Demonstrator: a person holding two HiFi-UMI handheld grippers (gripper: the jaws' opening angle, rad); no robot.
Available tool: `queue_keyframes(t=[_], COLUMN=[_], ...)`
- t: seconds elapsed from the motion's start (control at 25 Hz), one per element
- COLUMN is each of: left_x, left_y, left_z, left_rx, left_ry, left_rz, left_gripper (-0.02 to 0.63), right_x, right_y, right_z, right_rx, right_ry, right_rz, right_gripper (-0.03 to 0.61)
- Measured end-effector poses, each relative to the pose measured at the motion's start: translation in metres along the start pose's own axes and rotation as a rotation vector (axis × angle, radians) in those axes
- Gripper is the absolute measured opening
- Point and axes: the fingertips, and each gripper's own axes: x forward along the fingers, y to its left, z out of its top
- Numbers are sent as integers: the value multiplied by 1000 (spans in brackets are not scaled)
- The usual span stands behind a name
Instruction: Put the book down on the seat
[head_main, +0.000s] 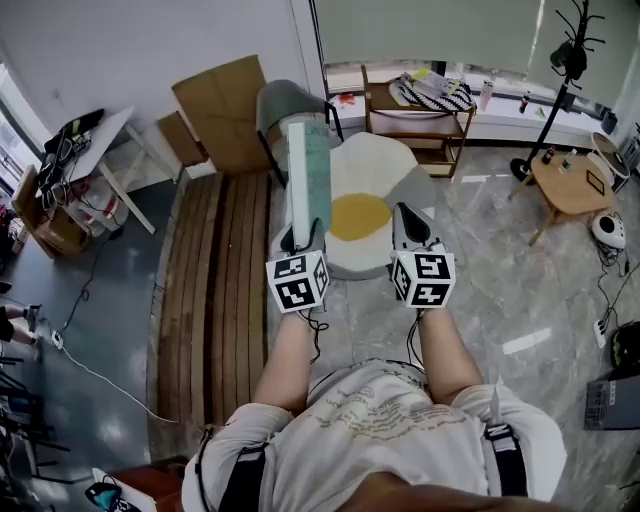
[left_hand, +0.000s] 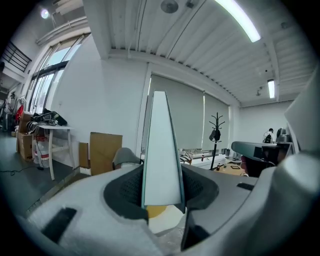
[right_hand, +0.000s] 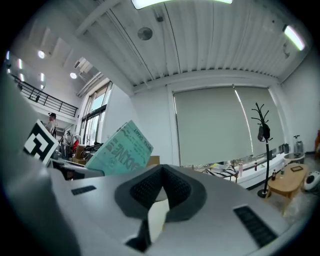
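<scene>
Plainly, the left tongs (head_main: 301, 240) are clenched on the book (left_hand: 161, 155), their dark pads pressing both covers at its lower end. The book stands upright and edge-on in the left gripper view, its pale page block facing the camera. From the head view it rises as a tall, narrow, pale green slab, carried in the air at the left edge of the seat (head_main: 378, 165) and not lying on it. The right tongs (head_main: 410, 226) sit just right of the left ones, closed with nothing between them, and the book's green printed cover shows off to their left in the right gripper view.

The seat is a white cushion shaped like a fried egg, with a round yellow centre, on the marble floor (head_main: 500, 300). A grey chair (head_main: 285, 105) stands behind it, with sheets of cardboard (head_main: 225, 105) to the far left. A slatted wooden platform (head_main: 215, 290) runs along the left. A small round wooden tabletop (head_main: 570, 185) and a black coat stand (head_main: 572, 60) are far right.
</scene>
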Motion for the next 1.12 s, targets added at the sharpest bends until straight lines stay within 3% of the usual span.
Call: queue_keyframes(t=[0.48, 0.76, 1.12], left_x=[-30, -46, -50], left_y=[43, 74, 64], left_z=[7, 7, -5], left_rx=[10, 28, 42], left_ry=[-24, -3, 8], left_rz=[-38, -104, -198], left_gripper=[174, 175, 175], right_x=[8, 0, -19], right_y=[87, 127, 131], right_z=[0, -3, -7], right_rx=[-18, -6, -30], right_ry=[32, 42, 61], right_rz=[84, 21, -47], right_gripper=[26, 26, 26])
